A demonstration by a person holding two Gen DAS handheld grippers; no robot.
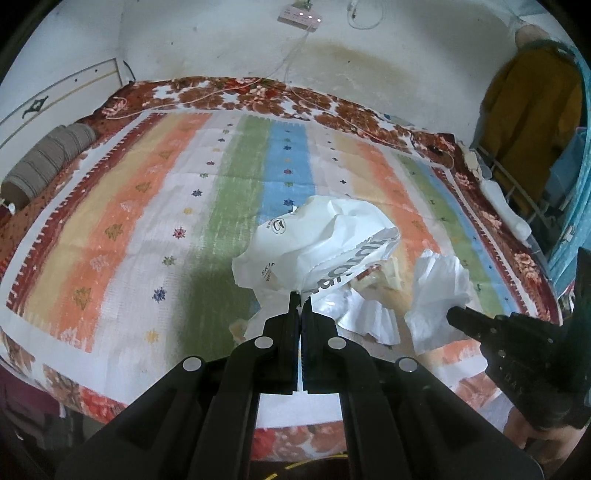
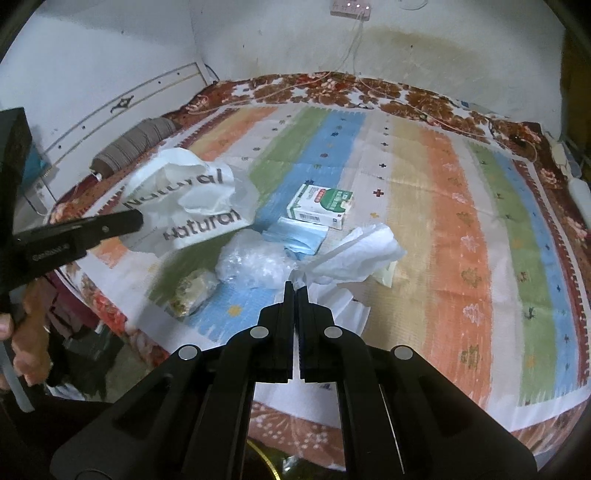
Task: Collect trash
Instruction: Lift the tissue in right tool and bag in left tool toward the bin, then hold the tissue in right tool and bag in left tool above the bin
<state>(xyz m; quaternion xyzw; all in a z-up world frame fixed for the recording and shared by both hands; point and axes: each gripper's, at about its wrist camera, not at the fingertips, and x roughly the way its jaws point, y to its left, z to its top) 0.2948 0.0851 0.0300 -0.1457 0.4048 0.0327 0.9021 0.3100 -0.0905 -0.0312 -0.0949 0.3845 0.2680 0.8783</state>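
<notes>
My left gripper [image 1: 301, 295] is shut on the edge of a white plastic bag [image 1: 325, 240] printed "Natural", lifted above the striped mat. The right wrist view shows that bag [image 2: 192, 199] at the left, hanging from the left gripper [image 2: 138, 221]. My right gripper [image 2: 295, 290] is shut on a crumpled thin white sheet [image 2: 354, 251]; I cannot tell whether it belongs to the bag. The left wrist view shows that sheet [image 1: 439, 291] in the right gripper [image 1: 452, 314]. A clear plastic wad [image 2: 255, 262], blue face masks [image 2: 299, 236], a green-and-white box [image 2: 321, 205] and a wrapped packet [image 2: 192, 291] lie on the mat.
The striped mat [image 1: 147, 221] covers a bed with a floral blanket [image 1: 229, 92] against a stained wall. A grey bolster [image 1: 48, 166] lies at the left. A power strip [image 1: 299, 16] with cables hangs above. A yellow garment [image 1: 532, 110] hangs at the right. A hand [image 2: 26, 354] holds the left tool.
</notes>
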